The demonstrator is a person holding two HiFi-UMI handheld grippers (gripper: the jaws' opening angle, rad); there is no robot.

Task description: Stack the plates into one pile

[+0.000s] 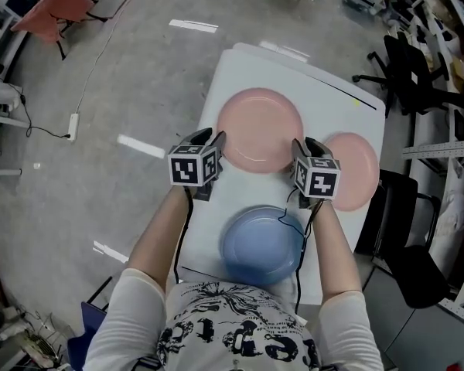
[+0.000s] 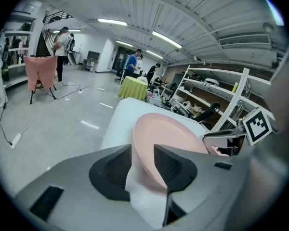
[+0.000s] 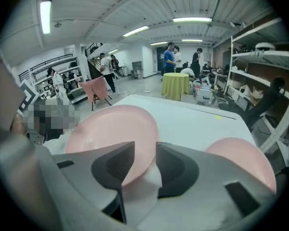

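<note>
Seemingly smooth, round central pink plate [image 1: 259,130]

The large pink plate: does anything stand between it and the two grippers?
Nothing visible does. The left gripper and the right gripper are at opposite sides of the large pink plate, and its rim lies between each pair of open jaws. The blue plate and small pink plate lie apart from it.

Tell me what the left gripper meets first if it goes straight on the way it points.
The left gripper would most likely meet the rim of the large pink plate, which lies in line with the gap between its open fingers. Depth is unclear.
</note>
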